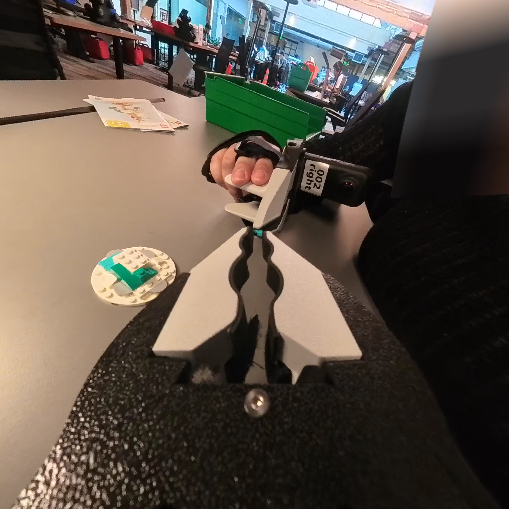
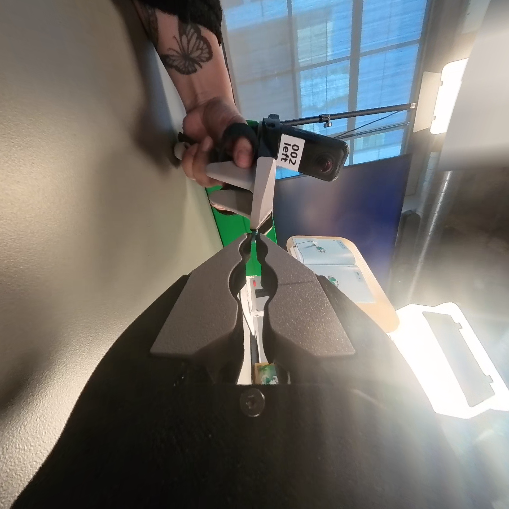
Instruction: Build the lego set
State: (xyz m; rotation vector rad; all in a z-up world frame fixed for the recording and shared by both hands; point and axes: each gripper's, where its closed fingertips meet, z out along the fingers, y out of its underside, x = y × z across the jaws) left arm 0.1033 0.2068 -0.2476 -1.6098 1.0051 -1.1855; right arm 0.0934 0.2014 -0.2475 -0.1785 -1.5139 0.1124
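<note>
A small teal piece sits pinched between the tips of my left gripper, above the grey table. My right gripper comes tip to tip against it from beyond, and its fingers close on the same piece. In the right wrist view my right gripper is shut on the teal piece, with my left gripper meeting it head-on. A round white studded plate lies on the table to the left, carrying white, teal and green bricks.
A green bin stands at the back of the table and also shows in the right wrist view. Instruction booklets lie at the back left. An open booklet on a wooden board and bright light panels are off the table. Both grippers' tips are close together, under 4 cm apart.
</note>
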